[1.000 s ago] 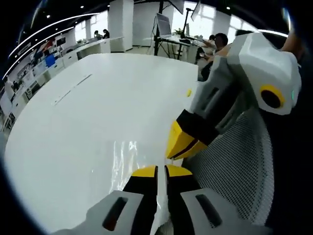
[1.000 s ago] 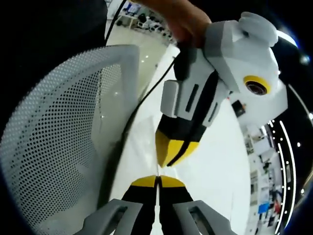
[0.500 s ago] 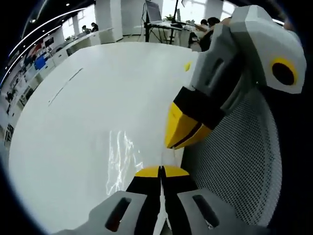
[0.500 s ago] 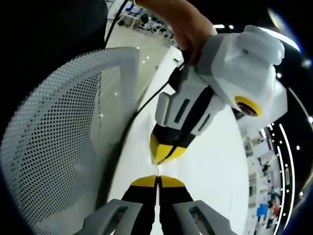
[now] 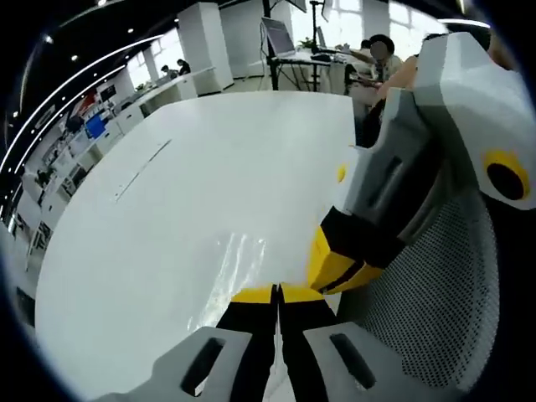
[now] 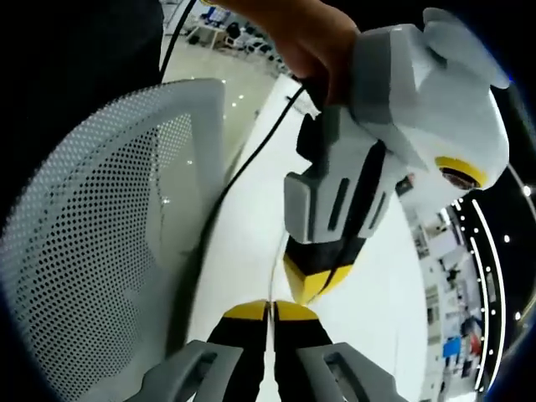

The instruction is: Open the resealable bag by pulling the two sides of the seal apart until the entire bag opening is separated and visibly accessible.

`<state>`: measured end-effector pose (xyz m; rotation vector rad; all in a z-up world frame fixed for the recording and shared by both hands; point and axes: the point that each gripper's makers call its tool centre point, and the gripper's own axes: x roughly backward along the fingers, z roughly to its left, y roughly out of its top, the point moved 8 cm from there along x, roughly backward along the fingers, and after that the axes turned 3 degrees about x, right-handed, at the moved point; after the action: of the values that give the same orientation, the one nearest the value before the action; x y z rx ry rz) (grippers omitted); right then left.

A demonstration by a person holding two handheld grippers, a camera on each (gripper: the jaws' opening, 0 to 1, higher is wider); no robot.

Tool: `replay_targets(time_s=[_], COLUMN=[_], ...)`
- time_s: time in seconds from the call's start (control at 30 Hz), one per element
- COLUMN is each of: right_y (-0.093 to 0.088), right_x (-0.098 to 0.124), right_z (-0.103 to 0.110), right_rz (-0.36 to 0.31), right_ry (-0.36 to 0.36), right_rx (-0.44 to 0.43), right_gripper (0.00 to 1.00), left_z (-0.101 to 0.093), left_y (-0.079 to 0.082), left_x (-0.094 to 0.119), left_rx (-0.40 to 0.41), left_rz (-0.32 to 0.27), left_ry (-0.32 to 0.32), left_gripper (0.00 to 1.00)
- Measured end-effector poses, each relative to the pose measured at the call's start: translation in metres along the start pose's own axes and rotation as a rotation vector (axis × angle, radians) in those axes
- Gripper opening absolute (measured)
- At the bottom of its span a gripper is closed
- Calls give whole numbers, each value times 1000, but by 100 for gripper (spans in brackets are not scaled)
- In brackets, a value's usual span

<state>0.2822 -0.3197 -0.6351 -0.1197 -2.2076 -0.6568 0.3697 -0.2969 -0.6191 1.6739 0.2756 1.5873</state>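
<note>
The clear resealable bag (image 5: 233,266) lies as a glinting film on the white table (image 5: 167,193), running from my left gripper's tips out over the tabletop. My left gripper (image 5: 276,294) is shut on the bag's near edge. My right gripper (image 5: 338,270) comes in from the right, its yellow tips closed just beside the left tips. In the right gripper view, my right gripper (image 6: 270,311) is shut with a thin sliver of film between the jaws. The left gripper (image 6: 313,281), held by a hand (image 6: 293,33), points down at it from above, tips almost touching.
A white mesh chair back (image 6: 92,251) (image 5: 423,293) stands against the table's near edge, close to both grippers. A black cable (image 6: 243,172) trails from the left gripper across the table edge. People sit at desks (image 5: 368,59) far behind the table.
The two grippers' tips have shifted sideways against each other and stand closer together. The bag film now spreads wider over the table. Both cameras have tilted.
</note>
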Motion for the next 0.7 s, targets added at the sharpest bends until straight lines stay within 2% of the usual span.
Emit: replay_targets(time_s=[0.03,0.13,0.23,0.4,0.63,0.7], right_y=[0,-2,-5,-5,-8,-9], right_x=[0,0,0,0,0,0], right_z=[0,-1,-1,-1,-3,-3], right_rz=[-4,9,29,27,42,42], right_ry=[-2,-12,-13,-12,-11,-13], right_rx=[-14,-39,-25,-56,-62,-69], right_gripper=[0,0,0,0,0,0], left_z=[2,6,10,16,17,17], left_y=[3,8,14,26,40,44], left_x=[1,5,8,13,19,20], left_rx=[-30,-23,-31,-90,-157,-180], left_rz=[-23,-51,-91,-124,-172,-181], left_ry=[26,64,102,184,245,244], left_gripper=[0,0,0,0,0,0])
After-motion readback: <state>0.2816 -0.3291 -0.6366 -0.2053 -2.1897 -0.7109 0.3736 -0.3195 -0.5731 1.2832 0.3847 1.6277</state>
